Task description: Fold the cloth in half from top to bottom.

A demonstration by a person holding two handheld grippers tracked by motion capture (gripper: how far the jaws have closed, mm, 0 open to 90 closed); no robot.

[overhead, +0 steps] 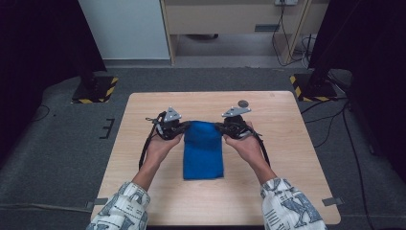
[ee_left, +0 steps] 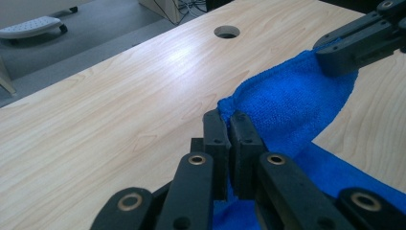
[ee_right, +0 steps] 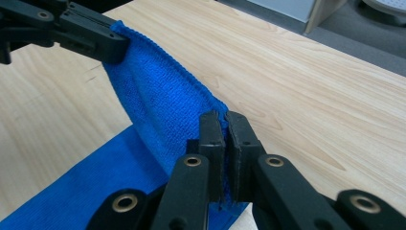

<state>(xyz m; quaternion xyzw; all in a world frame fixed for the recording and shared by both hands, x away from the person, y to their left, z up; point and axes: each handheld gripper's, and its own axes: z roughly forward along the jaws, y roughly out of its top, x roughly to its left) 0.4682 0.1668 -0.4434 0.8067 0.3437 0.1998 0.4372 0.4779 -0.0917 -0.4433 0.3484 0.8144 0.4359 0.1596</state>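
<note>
Blue cloth (overhead: 203, 152) mid-fold on the wooden table (overhead: 143, 120), far edge lifted by both grippers.

The cloth lies as a narrow strip near the table's middle, its near part flat on the wood and its far end raised off the surface. The left gripper (ee_left: 229, 125) has its jaws clamped tight on one far corner; the right gripper (ee_right: 221, 125) is closed the same way on the other, with the cloth stretched between them. Judged step: carrying the lifted far edge over toward the near edge to halve the strip. The next move likely needs both hands travelling level and together, keeping the edge taut, lining up corners before letting go. A round hole (ee_left: 227, 32) sits farther up the table, well apart.
</note>
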